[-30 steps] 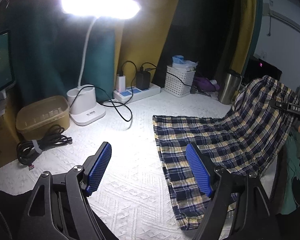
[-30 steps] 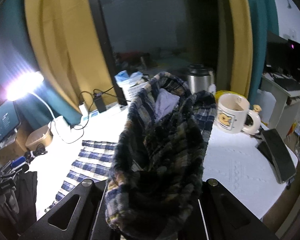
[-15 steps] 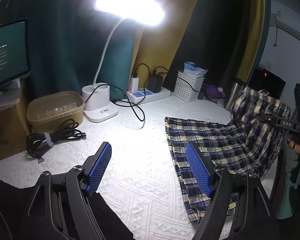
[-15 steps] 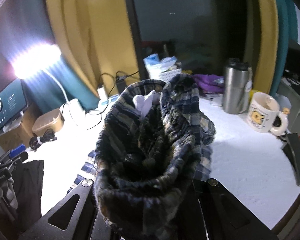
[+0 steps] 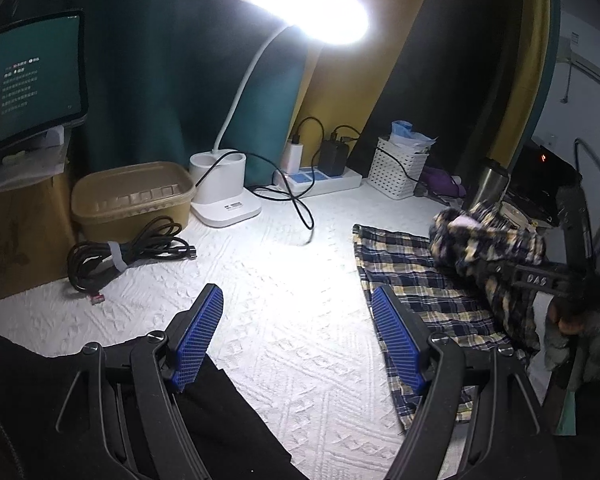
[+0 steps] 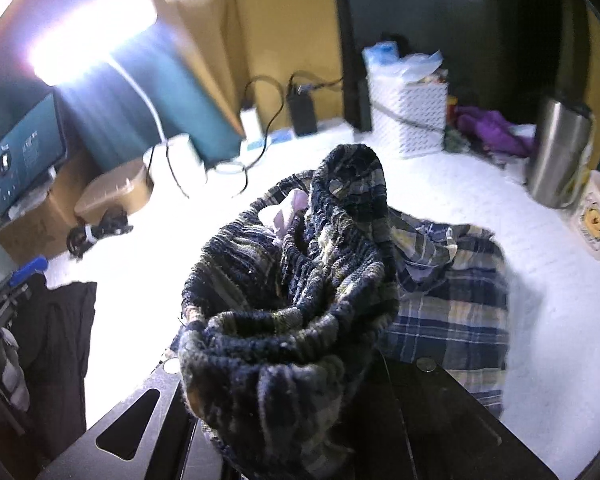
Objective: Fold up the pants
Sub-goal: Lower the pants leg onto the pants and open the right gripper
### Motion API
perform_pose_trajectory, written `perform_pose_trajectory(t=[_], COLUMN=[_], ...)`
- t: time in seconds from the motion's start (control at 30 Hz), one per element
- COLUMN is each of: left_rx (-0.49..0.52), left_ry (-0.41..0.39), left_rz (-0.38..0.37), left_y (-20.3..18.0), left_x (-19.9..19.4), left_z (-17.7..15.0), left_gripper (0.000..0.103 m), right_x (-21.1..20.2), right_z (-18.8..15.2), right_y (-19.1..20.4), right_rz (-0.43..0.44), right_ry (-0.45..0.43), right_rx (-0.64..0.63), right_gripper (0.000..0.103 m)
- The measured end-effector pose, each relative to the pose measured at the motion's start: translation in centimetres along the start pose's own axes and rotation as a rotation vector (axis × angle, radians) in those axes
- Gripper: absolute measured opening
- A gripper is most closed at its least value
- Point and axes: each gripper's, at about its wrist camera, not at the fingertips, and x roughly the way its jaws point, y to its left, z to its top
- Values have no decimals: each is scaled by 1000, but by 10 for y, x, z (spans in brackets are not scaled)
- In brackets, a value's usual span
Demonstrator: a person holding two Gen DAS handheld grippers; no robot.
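Note:
The plaid pants [image 5: 416,284] lie on the white textured cloth at the right of the left wrist view, legs flat toward me. My right gripper [image 5: 500,268] is shut on the bunched waistband [image 6: 292,312] and holds it low over the spread legs [image 6: 452,304]. The waistband fills the right wrist view and hides the fingertips. My left gripper [image 5: 296,340] is open and empty, with blue pads [image 5: 198,340], above the bare cloth left of the pants.
A lit desk lamp [image 5: 224,196], a tan tub [image 5: 132,196], a coiled cable [image 5: 120,256], a power strip [image 5: 320,178] and a white basket [image 5: 398,172] stand at the back. A steel tumbler [image 6: 560,156] and a mug [image 6: 598,220] stand right. Black cloth [image 5: 204,420] lies near left.
My right gripper has carried the waistband down and leftward over the legs, so the fabric has gone from hanging high to bunched low. The left gripper has drawn back and turned leftward, still open.

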Motion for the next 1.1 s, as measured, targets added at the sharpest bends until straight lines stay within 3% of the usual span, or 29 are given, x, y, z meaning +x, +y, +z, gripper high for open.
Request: perform_pose_trajectory(t=[0.37,0.43,0.5,0.57,0.87,1.1], left_rx=[-17,-16,-12,-7,2,34], left_ry=[33,39,43,45,51,53], left_rz=[7,8,11,17,60,68], left_y=[6,6,4,3,-8,-32], left_x=[10,10,11,11,7,14], left_z=[-4,-3,-3,-2,2,10], left_gripper=[77,77,77,77,77,77], right_x=[44,48,50,50,21,-13], right_z=[-11,-14,-16,-18,-20,-18], right_y=[23,28,33,39,41,6], right_rz=[-19,9,62,124,223,220], right_ry=[139,154,158,156,79,-9], right_rx=[-70,-87,-87,-94,-104,-74], right_gripper=[10,24,65,76,76,76])
